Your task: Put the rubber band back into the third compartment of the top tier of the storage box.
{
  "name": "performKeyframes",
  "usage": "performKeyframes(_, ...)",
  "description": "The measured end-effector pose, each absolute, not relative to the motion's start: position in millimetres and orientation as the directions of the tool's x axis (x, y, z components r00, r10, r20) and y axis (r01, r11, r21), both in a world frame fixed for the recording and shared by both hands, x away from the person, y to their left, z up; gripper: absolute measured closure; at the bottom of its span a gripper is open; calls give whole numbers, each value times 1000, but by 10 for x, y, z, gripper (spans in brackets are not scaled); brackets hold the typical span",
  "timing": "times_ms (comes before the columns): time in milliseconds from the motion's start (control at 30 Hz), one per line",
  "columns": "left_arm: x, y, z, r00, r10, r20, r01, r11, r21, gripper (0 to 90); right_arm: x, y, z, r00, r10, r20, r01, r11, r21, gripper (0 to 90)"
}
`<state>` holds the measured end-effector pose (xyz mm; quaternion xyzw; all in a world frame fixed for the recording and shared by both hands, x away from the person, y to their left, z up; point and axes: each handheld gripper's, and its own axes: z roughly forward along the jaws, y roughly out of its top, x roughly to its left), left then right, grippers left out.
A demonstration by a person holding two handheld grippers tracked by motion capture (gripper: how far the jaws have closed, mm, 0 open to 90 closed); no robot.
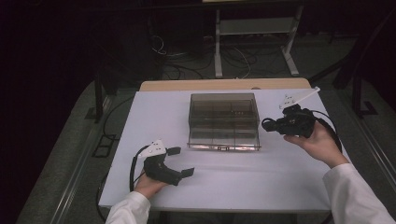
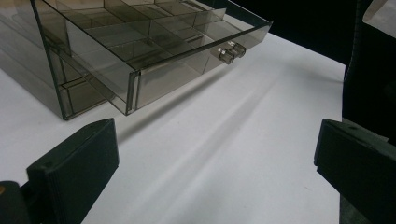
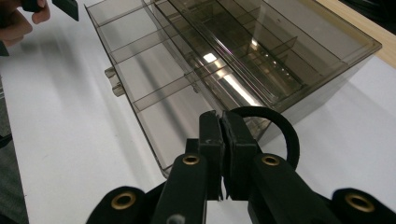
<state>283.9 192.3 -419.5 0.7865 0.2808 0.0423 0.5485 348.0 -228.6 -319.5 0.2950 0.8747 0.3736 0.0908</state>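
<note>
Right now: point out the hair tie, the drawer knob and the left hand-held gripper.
hair tie point(image 3: 286, 128): right gripper view, loop's outer curve.
drawer knob point(image 2: 227, 55): left gripper view, knob's end.
left hand-held gripper point(image 1: 180, 161): high view, between its fingertips.

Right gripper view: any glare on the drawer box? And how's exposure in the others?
Right gripper view: bright streaks of glare on the smoky drawer box; the held black band stays legible. Left gripper view: soft diagonal shadows across the white table, near fingers slightly blurred. High view: table lit, surroundings nearly black.

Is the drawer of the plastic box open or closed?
Open. The drawer sticks out from the box toward the person, and its compartments lie uncovered.
</note>
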Motion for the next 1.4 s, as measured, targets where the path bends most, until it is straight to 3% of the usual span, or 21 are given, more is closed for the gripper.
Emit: performKeyframes(1400,2840,1922,-4196,841,486,-240,394,-244,886,0,3543,-1851,-3277,-857,510,66,410,599,688,861)
